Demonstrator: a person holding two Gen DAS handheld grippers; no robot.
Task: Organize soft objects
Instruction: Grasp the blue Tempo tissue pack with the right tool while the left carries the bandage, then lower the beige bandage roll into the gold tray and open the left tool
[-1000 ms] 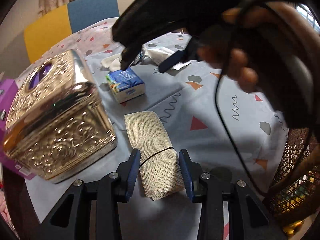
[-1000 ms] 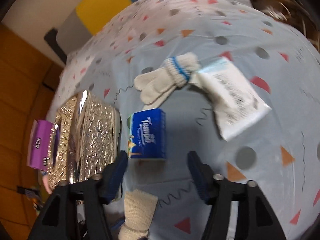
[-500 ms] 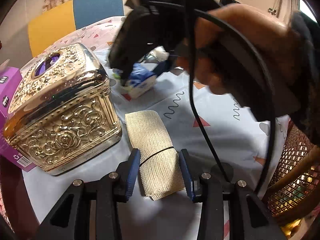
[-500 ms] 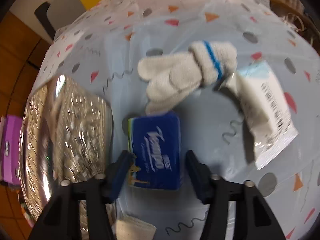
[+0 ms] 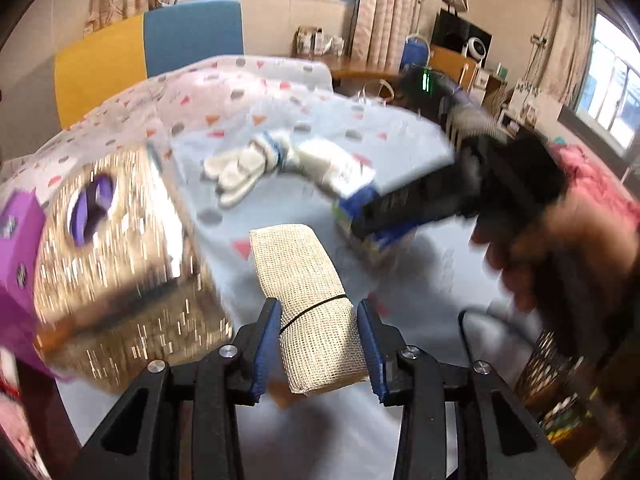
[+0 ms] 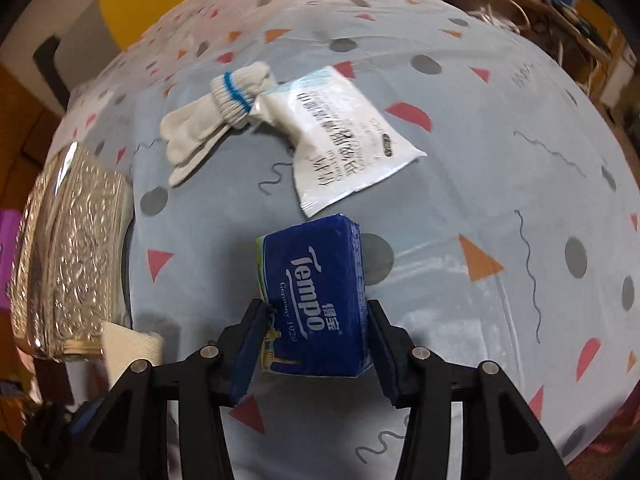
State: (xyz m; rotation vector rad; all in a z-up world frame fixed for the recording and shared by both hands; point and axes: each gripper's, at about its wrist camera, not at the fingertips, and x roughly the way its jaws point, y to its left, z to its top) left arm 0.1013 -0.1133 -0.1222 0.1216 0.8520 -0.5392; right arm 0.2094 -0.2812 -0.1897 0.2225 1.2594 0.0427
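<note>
Blue-padded fingers of the left gripper [image 5: 318,344] are pressed against both sides of a rolled beige mesh cloth [image 5: 308,300] bound by a thin black band — the roll is clamped at its near end and appears lifted off the bench [image 5: 400,292], though contact with the surface cannot be judged for certain. The bench is covered by a pale blue cloth printed with triangles, dots and squiggles. To the left of the roll an ornate gold embossed box [image 5: 116,276] with an oval opening in its lid is seen, blurred, and a purple carton [image 5: 16,240] is partly visible just behind its left edge.

In the right wrist view, the right gripper [image 6: 314,350] is clenched on a blue Tempo tissue pack [image 6: 316,300]; the pack is gripped by its two long sides between the fingers, its far end pointing away from the camera. Whether it rests on the bench cannot be told from that view; in the left wrist view it is seen beneath the black gripper body, held by a person's hand [image 5: 532,248], close over the bench.

Farther back on the bench, a pair of white knit gloves with a blue-striped cuff [image 6: 212,120] lies touching a flat white plastic packet printed with black text [image 6: 340,136]. A yellow and blue chair back [image 5: 148,60] stands beyond the bench.
</note>
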